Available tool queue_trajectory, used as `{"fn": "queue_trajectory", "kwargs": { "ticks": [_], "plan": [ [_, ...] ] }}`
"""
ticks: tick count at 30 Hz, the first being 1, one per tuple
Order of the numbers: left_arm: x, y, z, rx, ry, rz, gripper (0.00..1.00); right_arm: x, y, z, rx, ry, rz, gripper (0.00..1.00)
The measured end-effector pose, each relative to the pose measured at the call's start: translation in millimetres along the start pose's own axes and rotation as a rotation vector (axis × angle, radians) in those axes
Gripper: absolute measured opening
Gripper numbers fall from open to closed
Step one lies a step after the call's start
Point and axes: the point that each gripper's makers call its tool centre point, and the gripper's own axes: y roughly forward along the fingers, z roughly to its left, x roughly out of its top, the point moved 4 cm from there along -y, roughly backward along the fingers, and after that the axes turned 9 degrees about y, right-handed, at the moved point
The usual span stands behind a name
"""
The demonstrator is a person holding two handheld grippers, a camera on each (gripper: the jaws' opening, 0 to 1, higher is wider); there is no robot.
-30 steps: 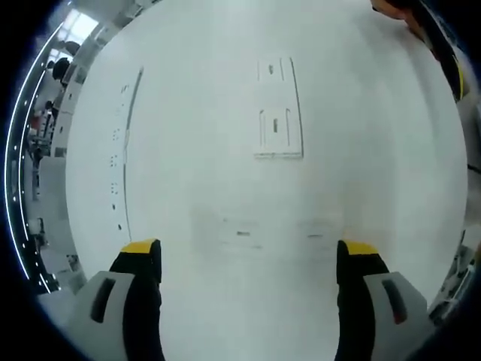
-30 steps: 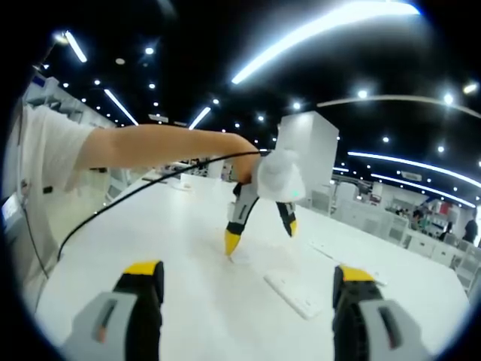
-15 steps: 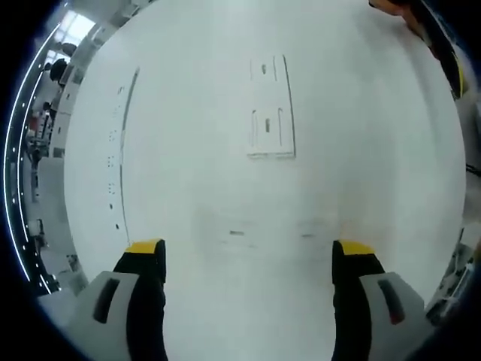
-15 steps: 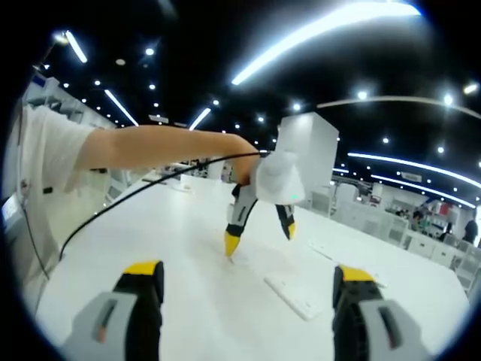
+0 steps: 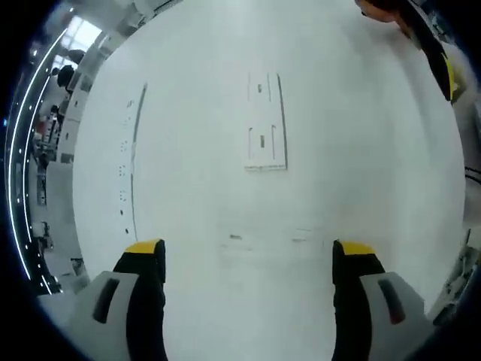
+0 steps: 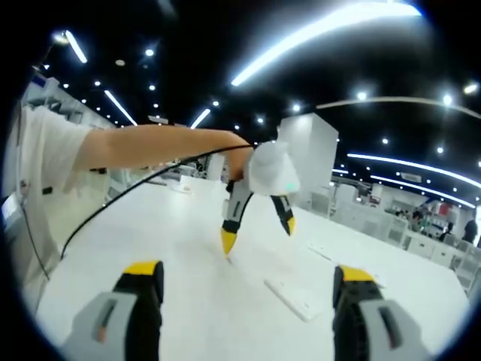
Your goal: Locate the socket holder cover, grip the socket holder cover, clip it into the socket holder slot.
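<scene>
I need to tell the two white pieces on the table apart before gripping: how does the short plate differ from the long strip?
In the left gripper view, the short plate is a broad rectangle with two U-shaped cutout outlines, lying ahead between the open jaws. The long strip is much longer and narrower, carries a row of small dark holes, and lies off to the view's left. Both are white, flat on the white table and untouched.
</scene>
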Motion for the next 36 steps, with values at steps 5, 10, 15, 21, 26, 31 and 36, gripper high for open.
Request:
{"fn": "queue_trajectory", "kwargs": {
  "ticks": [5, 10, 15, 21, 26, 31, 36],
  "plan": [
    [-2.7, -3.9, -0.7, 0.007, -0.019, -0.057, 0.95, 0.6, 0.1, -0.1, -0.003, -0.002, -0.002, 0.94],
    [2.5, -11.9, -2.6, 0.041, -0.061, -0.187, 0.95, 0.6, -0.1, -1.4, -0.011, -0.001, -0.003, 0.94],
    [8.5, -19.2, -5.6, 0.065, -0.098, -0.311, 0.95, 0.3, -0.3, -2.9, -0.018, 0.002, -0.005, 0.94],
    [24.0, -33.4, -15.1, 0.119, -0.150, -0.497, 0.95, -0.4, -0.6, -5.2, -0.031, 0.005, -0.006, 0.95],
    [34.8, -44.9, -23.2, 0.115, -0.166, -0.610, 0.95, -1.6, -0.8, -8.1, -0.042, 0.014, -0.005, 0.95],
    [49.8, -55.3, -38.6, 0.094, -0.155, -0.731, 0.95, -1.3, -2.5, -13.1, -0.055, 0.040, -0.011, 0.95],
    [59.2, -61.6, -55.3, 0.079, -0.154, -0.808, 0.95, -1.9, -4.4, -18.3, -0.073, 0.067, -0.015, 0.95]
  ]
}}
